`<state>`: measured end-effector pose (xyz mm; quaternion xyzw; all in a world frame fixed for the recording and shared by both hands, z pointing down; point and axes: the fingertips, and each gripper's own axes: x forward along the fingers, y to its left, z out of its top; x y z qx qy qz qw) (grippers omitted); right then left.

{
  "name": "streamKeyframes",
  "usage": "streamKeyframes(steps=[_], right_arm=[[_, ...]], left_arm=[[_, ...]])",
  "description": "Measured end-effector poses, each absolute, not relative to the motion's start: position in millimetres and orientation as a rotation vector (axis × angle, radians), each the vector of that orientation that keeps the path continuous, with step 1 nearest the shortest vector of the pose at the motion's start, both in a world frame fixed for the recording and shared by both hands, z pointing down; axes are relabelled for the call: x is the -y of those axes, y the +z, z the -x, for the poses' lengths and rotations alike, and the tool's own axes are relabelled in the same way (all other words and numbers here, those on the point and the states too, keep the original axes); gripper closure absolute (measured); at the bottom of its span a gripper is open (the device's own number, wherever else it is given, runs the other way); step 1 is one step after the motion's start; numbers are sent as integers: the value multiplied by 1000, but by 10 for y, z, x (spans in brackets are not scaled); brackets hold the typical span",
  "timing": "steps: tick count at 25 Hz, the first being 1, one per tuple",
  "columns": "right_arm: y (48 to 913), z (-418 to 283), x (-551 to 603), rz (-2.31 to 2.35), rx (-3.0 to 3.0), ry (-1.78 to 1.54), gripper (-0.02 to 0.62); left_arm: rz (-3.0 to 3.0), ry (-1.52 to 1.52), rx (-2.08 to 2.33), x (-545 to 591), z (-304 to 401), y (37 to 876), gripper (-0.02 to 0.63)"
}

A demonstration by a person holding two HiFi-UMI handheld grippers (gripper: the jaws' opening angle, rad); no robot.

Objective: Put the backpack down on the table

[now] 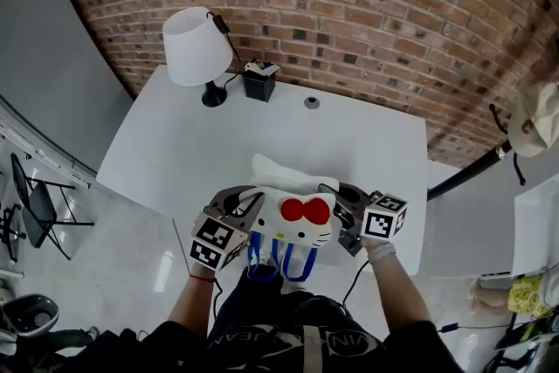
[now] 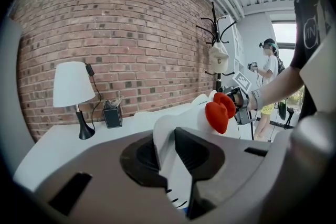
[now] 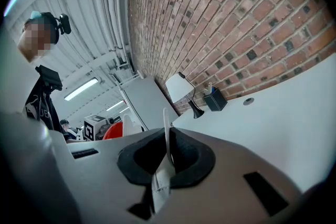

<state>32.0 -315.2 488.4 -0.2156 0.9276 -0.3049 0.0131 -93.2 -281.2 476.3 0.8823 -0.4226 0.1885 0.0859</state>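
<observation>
A white cat-face backpack [image 1: 293, 218] with a red bow [image 1: 306, 210] is held between both claws at the near edge of the white table [image 1: 218, 144]. Whether its underside touches the table cannot be told. The left claw [image 1: 249, 205] is clamped on the backpack's left side, with white fabric pinched between its jaws in the left gripper view. The right claw [image 1: 345, 210] is closed on a thin white edge of the right side. Blue straps [image 1: 293, 262] hang off the table edge toward the person. A white lamp [image 1: 196, 48] and a black pen holder [image 1: 259, 83] are seen at the far side, by the brick wall.
</observation>
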Motion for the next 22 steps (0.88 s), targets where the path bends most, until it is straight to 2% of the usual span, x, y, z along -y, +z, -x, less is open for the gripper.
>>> streamKeyframes(steps=[22], right_arm=[[4925,-85,4217,833,-2906,-828,585]], left_arm=[[-2666,549,1172,3938,1223,4907,545]])
